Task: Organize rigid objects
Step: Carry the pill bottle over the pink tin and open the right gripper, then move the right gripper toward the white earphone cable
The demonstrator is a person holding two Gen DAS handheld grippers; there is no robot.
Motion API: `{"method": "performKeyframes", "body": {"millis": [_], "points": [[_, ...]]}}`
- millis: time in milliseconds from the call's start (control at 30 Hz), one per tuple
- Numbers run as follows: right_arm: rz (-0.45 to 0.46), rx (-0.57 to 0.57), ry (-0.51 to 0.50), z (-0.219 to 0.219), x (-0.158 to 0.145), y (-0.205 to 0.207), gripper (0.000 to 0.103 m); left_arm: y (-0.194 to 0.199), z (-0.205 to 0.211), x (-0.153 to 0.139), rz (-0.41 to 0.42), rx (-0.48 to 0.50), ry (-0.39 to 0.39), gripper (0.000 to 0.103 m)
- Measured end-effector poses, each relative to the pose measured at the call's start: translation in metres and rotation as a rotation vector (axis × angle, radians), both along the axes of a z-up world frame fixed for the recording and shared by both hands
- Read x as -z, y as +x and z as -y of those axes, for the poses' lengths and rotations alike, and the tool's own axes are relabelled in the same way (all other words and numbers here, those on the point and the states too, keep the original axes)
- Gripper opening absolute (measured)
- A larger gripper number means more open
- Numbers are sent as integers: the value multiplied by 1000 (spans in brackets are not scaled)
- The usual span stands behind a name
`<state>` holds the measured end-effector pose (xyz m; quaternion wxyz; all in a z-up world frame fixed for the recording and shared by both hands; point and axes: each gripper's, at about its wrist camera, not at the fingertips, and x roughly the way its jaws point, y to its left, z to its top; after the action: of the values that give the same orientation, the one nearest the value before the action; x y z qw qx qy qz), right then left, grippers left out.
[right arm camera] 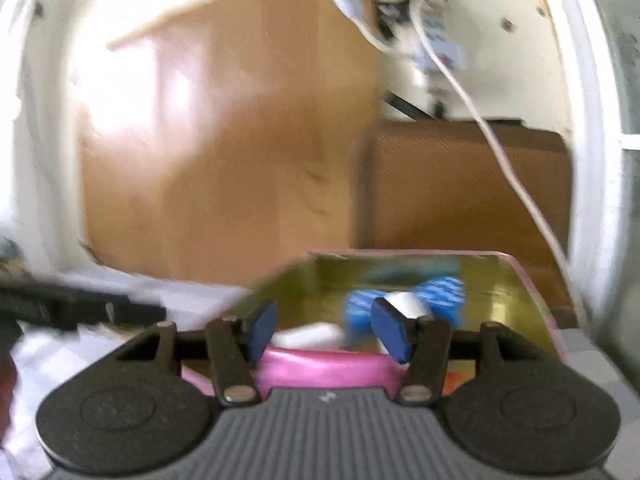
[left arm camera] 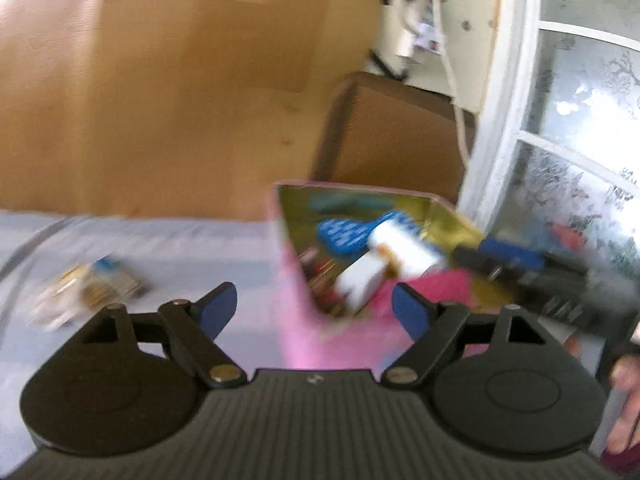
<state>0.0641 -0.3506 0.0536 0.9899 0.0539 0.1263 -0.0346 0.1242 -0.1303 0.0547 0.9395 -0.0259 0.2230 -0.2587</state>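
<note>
A pink box with a gold inside (left arm camera: 288, 276) stands on the pale cloth; it also shows in the right wrist view (right arm camera: 536, 280). In it lie a blue perforated piece (left arm camera: 344, 234), white blocks (left arm camera: 360, 280) and a pink item (left arm camera: 436, 286). My left gripper (left arm camera: 314, 308) is open and empty, just before the box's near corner. My right gripper (right arm camera: 330, 332) is open and empty over the box's near pink rim (right arm camera: 320, 368), with the blue piece (right arm camera: 440, 294) and a white block (right arm camera: 308, 336) beyond it. The right gripper also shows in the left wrist view (left arm camera: 520, 264) at the box's right side. Both views are blurred.
A small packet (left arm camera: 92, 284) lies on the cloth left of the box. A wooden cabinet (left arm camera: 160, 92) and a brown case (left arm camera: 392, 136) stand behind. A window (left arm camera: 580, 140) is at right; cables (right arm camera: 480, 128) hang on the wall.
</note>
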Motion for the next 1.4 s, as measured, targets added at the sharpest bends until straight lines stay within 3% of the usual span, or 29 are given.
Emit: {"method": "performKeyframes", "body": {"millis": [167, 333, 467, 900, 1200, 1400], "points": [[40, -60, 42, -53, 12, -24, 54, -26, -55, 36, -92, -143, 38, 88], [-24, -67, 162, -72, 28, -31, 54, -46, -70, 48, -101, -145, 68, 88], [-71, -67, 127, -83, 31, -34, 54, -54, -71, 46, -84, -113, 63, 88], [-120, -54, 196, -97, 34, -32, 54, -72, -83, 44, -42, -91, 77, 88], [-135, -100, 184, -119, 35, -20, 54, -66, -116, 47, -33, -159, 80, 88], [-164, -167, 89, -149, 32, 0, 54, -45, -155, 54, -49, -266, 51, 88]]}}
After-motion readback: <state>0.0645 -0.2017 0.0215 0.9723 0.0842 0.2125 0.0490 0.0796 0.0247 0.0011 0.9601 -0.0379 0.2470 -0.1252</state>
